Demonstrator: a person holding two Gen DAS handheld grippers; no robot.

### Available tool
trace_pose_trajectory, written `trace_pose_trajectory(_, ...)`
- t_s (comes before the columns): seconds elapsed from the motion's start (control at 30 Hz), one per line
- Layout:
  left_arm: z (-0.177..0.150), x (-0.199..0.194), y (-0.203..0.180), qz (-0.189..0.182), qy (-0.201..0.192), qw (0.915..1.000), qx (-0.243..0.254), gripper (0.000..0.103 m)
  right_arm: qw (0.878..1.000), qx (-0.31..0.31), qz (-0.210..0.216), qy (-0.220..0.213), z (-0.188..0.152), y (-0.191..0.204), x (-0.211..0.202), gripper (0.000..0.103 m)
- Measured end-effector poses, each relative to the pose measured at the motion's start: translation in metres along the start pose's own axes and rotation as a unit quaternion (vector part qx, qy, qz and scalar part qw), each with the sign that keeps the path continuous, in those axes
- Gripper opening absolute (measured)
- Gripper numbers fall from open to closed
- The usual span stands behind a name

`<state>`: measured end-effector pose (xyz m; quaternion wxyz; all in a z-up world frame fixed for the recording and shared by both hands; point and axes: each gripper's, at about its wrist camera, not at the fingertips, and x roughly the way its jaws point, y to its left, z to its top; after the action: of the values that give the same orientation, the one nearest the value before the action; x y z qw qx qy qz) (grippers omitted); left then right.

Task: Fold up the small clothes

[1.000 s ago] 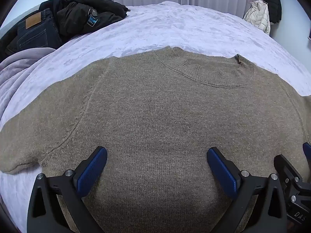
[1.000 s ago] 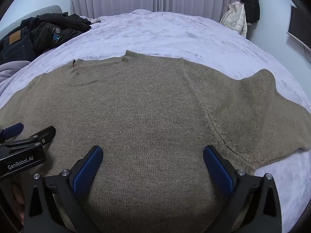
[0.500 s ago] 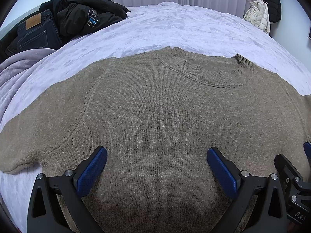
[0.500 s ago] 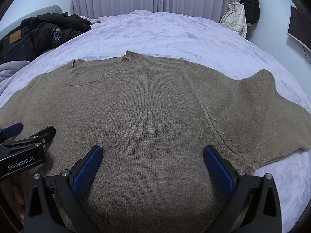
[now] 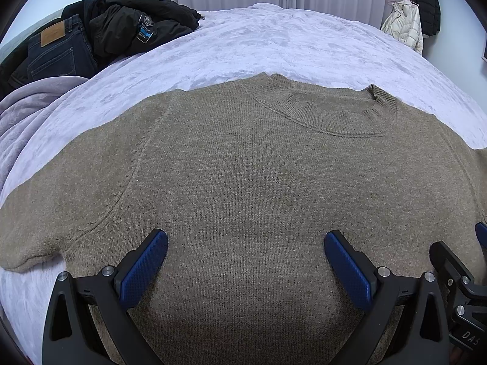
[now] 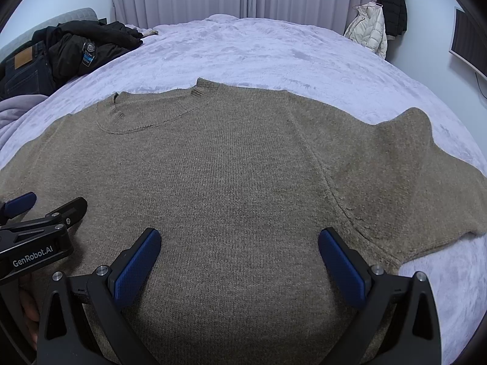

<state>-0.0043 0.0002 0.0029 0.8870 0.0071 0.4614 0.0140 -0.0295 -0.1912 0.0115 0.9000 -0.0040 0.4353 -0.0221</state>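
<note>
A brown knit sweater [image 5: 243,164] lies flat, front up, on the bed, collar [image 5: 328,115] away from me and sleeves spread to both sides. It also fills the right wrist view [image 6: 237,167]. My left gripper [image 5: 246,243] is open and empty, hovering over the sweater's lower left body. My right gripper [image 6: 239,240] is open and empty over the lower right body. The left gripper also shows at the left edge of the right wrist view [image 6: 39,213]. The right sleeve [image 6: 420,176] has a raised fold at its top edge.
The bed has a pale lilac plush cover [image 5: 274,42]. A black jacket [image 5: 134,27] and dark jeans [image 5: 57,48] are piled at the far left, beside a lilac blanket [image 5: 33,103]. Coats [image 6: 380,21] hang at the far right wall, with curtains behind.
</note>
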Motion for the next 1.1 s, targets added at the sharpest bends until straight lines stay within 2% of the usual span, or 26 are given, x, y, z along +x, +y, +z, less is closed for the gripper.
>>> trace_pose_trajectory(1.1,-0.0015,0.0006,-0.0063,0.016,0.003,0.9999,0.005,0.103,1.0,-0.002,0.0,0.004,0.0021,0.002,0.0005,0.103)
